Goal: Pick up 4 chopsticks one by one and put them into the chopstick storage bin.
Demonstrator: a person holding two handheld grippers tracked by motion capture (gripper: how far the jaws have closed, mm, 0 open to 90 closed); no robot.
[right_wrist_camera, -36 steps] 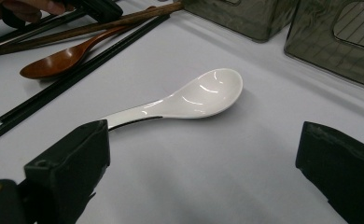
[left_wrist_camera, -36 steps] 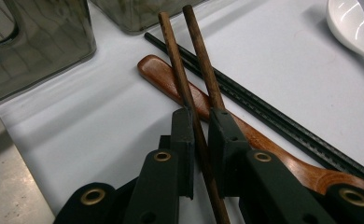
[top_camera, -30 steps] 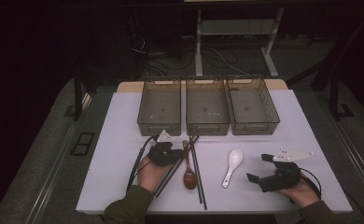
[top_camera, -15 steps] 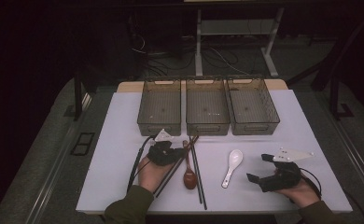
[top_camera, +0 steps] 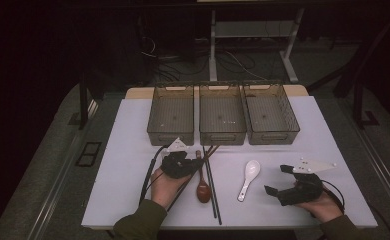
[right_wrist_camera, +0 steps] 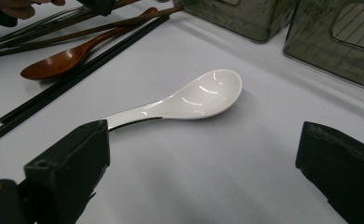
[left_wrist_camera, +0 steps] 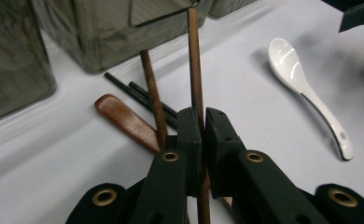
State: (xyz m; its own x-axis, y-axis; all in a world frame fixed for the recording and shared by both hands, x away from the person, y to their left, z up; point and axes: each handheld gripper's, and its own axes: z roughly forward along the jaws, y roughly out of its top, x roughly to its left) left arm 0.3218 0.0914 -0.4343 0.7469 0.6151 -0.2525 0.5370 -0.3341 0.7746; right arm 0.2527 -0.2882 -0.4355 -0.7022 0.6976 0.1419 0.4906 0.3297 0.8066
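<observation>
My left gripper (top_camera: pixel 187 163) lies left of centre on the white table (top_camera: pixel 123 165), shut on a brown wooden chopstick (left_wrist_camera: pixel 195 65) that points toward the bins. A second brown chopstick (left_wrist_camera: pixel 152 95) lies just beside the jaws, outside the grip. Under them rest a wooden spoon (top_camera: pixel 202 189) and two black chopsticks (top_camera: pixel 212 192). A white ceramic spoon (top_camera: pixel 248 177) lies to the right of these. My right gripper (top_camera: pixel 277 180) is held near the front right, open, with the white spoon (right_wrist_camera: pixel 189 100) on the table just ahead of its jaws and untouched.
Three clear smoky plastic bins (top_camera: pixel 171 117) (top_camera: pixel 222 117) (top_camera: pixel 270 117) stand in a row at the back of the table. A cable (top_camera: pixel 148 175) trails from the left gripper toward the front edge. Dark floor and desk legs surround the table.
</observation>
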